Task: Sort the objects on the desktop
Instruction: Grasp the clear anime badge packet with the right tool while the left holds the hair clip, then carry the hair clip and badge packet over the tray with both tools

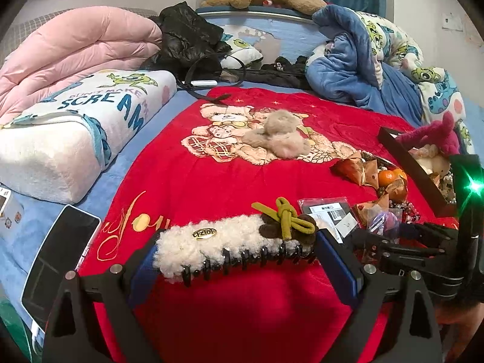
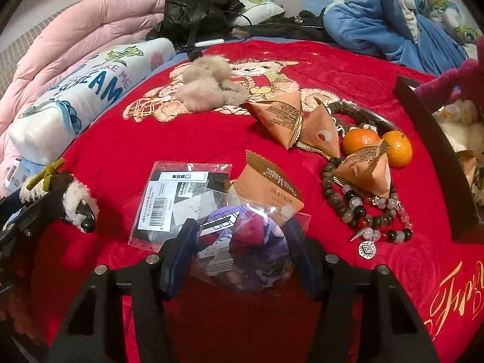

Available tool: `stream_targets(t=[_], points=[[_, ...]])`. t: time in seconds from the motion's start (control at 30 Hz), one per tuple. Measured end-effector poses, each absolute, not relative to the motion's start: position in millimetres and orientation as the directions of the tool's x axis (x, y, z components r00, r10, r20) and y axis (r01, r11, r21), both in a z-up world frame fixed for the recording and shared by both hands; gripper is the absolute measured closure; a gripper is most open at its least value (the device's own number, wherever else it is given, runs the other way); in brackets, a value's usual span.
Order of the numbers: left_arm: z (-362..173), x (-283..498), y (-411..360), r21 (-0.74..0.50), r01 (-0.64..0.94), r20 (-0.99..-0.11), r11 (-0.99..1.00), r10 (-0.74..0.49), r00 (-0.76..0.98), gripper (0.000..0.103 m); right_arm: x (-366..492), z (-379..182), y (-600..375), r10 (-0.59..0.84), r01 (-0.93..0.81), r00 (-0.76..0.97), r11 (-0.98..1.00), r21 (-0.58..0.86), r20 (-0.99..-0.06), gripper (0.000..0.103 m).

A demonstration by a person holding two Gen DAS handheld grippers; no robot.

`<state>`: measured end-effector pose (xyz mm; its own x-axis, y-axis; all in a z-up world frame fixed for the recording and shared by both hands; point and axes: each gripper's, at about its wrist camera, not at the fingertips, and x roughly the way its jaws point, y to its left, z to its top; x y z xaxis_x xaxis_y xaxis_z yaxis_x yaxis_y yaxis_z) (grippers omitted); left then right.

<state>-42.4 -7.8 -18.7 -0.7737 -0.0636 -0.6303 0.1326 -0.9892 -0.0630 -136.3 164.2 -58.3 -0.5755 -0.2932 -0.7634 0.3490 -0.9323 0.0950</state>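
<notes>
Black box (image 2: 429, 154) at blanket (image 2: 121, 157) edge holds plush toys. Left gripper (image 1: 236, 257) pinches hair clip (image 1: 217, 245) crosswise; right gripper (image 2: 239, 260) jaws clamp bagged badge (image 2: 242, 242).

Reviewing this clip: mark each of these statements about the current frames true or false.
1. The left gripper holds a fluffy white hair claw clip. True.
2. Three mandarins lie on the red blanket. False: two mandarins are visible.
3. The right gripper closes around a bagged purple round badge. True.
4. The beaded bracelets are inside the dark box. False: they lie on the blanket beside it.
</notes>
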Motion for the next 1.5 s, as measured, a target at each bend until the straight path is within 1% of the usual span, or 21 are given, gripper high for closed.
stream_targets(t=[0.13,0.37,0.47,0.57,0.77,0.87,1.0,1.23,1.5], points=[[-16.4,-40.9,-5.0,-0.064,0.129,-0.627,-0.99,-0.061,-0.776,0.007,-134.4,-55.9,166.0,-0.313,0.353,-0.569,-0.928,0.119,-0.761,0.051],[-11.1,-38.1,5.6,-0.067,0.117,-0.622,-0.991,-0.05,-0.782,0.007,-126.8,-45.5,171.5,-0.356,0.373,-0.566,-0.915,0.154,-0.743,0.051],[-9.1,-37.7,13.1,-0.067,0.104,-0.619,-0.992,-0.04,-0.784,0.007,-120.6,-36.7,180.6,-0.355,0.374,-0.586,-0.916,0.146,-0.728,0.051],[-6.8,-36.8,25.4,-0.072,0.085,-0.616,-0.994,-0.023,-0.788,0.007,-115.3,-29.5,198.2,-0.366,0.359,-0.6,-0.918,0.17,-0.711,0.051],[-5.3,-33.8,66.6,-0.088,-0.002,-0.593,-0.996,0.054,-0.803,0.007,-96.0,-11.4,250.6,-0.338,0.304,-0.655,-0.937,0.174,-0.676,0.051],[-6.8,-34.1,101.2,-0.067,-0.053,-0.607,-0.996,0.083,-0.791,0.007,-82.5,-4.5,283.7,-0.311,0.267,-0.677,-0.948,0.17,-0.668,0.051],[1.8,-25.6,148.0,-0.077,-0.132,-0.594,-0.988,0.152,-0.79,0.007,-51.3,5.8,341.1,-0.225,0.187,-0.727,-0.974,0.128,-0.649,0.051],[6.6,-4.2,223.7,-0.063,-0.27,-0.582,-0.961,0.255,-0.772,0.007,-8.6,5.6,434.5,-0.108,0.003,-0.756,-0.987,0.161,-0.646,0.05],[2.2,-3.5,257.8,-0.075,-0.32,-0.587,-0.945,0.301,-0.751,0.007,14.8,10.9,470.0,-0.077,-0.048,-0.773,-0.983,0.179,-0.63,0.05]])
